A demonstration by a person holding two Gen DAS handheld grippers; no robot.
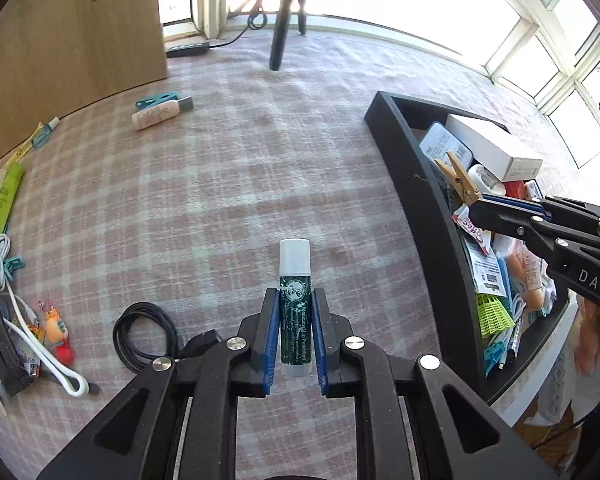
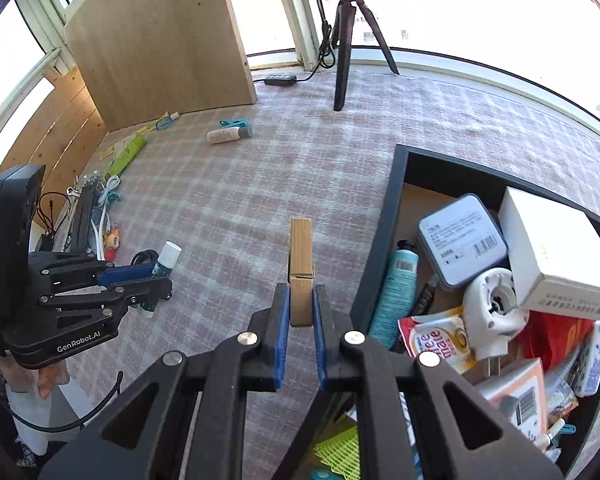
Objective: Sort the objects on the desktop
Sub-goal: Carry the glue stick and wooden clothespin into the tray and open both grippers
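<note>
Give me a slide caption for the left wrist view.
Left gripper holds a lip balm tube above the checked tablecloth, beside a full black bin.

My left tool (image 1: 295, 334) is clamped on a lip balm stick (image 1: 295, 304), blue pads pressing both sides, stick pointing fwd along the fingers, held above the worktop. My right tool (image 2: 301, 322) is pinched on a wooden clothespin (image 2: 301, 268), which sticks out fwd past the tips. Left tool sits well to the left of the right one, both approx level.
</note>
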